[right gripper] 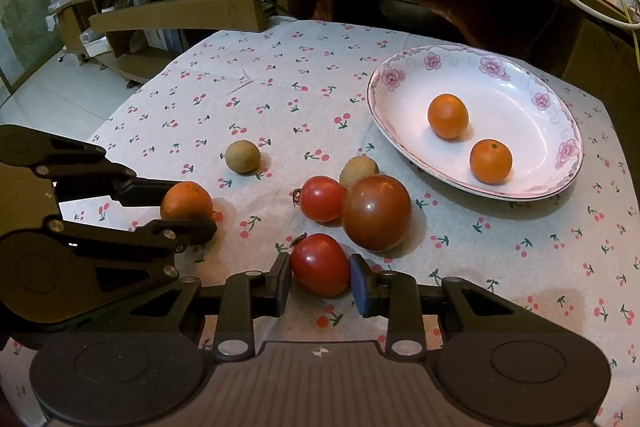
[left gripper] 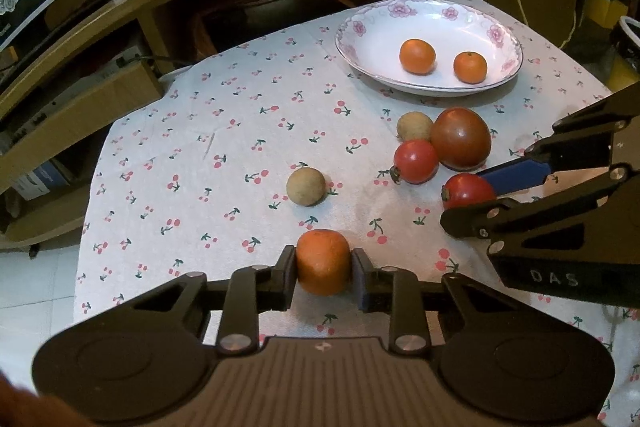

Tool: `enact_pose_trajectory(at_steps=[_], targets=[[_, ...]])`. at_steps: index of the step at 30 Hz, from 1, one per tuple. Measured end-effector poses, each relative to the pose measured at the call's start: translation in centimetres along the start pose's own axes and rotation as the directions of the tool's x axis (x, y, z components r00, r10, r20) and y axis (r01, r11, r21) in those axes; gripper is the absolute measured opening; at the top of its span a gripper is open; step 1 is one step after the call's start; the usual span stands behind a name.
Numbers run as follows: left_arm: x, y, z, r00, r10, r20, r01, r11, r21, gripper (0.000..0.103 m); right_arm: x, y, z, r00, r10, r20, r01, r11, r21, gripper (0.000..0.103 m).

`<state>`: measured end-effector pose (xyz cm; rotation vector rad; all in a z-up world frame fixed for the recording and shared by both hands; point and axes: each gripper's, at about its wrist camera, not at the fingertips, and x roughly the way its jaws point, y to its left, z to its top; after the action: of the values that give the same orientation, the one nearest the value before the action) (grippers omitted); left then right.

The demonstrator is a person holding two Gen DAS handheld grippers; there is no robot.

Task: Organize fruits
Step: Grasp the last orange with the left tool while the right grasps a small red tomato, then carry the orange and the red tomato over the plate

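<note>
On the cloth-covered surface (right gripper: 280, 99), the floral plate (right gripper: 560, 183) already holds two small oranges (right gripper: 448, 115), well apart from the loose fruit. Left gripper (left gripper: 323, 267) is pinching a third orange (left gripper: 323, 261) that rests low on the cloth. Right gripper (right gripper: 320, 277) is pinching a red tomato (right gripper: 319, 263) just beside a large dark tomato (right gripper: 376, 213). Outstanding, by judgement: both held fruits, the dark tomato, another red tomato (right gripper: 322, 198) and two tan round fruits (right gripper: 242, 156) remain off the plate, so sorting appears under halfway. Legible writing: "DAS" on the right gripper's body in the left wrist view; nothing else readable.
</note>
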<state>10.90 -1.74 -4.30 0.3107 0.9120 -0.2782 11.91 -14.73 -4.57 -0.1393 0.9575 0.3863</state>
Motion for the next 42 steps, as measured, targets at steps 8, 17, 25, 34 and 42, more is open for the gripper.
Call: enact_pose_trajectory(at_steps=[8, 17, 25, 34, 42], targets=[[-0.4, -0.3, 0.1, 1.0, 0.007, 0.009, -0.008, 1.0, 0.008, 0.035, -0.3, 0.2, 0.0, 1.0, 0.0, 0.004, 0.0, 1.0, 0.0, 0.033], [-0.7, -0.4, 0.2, 1.0, 0.012, 0.016, -0.013, 1.0, 0.015, 0.035, -0.6, 0.3, 0.1, 1.0, 0.0, 0.009, 0.0, 1.0, 0.005, 0.033], [-1.0, -0.4, 0.5, 1.0, 0.008, 0.029, -0.009, 1.0, 0.011, 0.035, -1.0, 0.2, 0.2, 1.0, -0.001, 0.022, 0.001, 1.0, 0.009, 0.033], [-1.7, 0.2, 2.0, 0.998, -0.007, 0.068, 0.009, 1.0, -0.028, 0.034, -2.3, -1.0, 1.0, 0.998, -0.016, 0.064, 0.013, 0.999, 0.046, 0.033], [-1.5, -0.8, 5.1, 0.994, -0.029, 0.109, 0.032, 0.999, -0.03, 0.034, -3.1, -3.3, 2.3, 0.993, -0.055, 0.107, 0.043, 0.993, 0.107, 0.033]])
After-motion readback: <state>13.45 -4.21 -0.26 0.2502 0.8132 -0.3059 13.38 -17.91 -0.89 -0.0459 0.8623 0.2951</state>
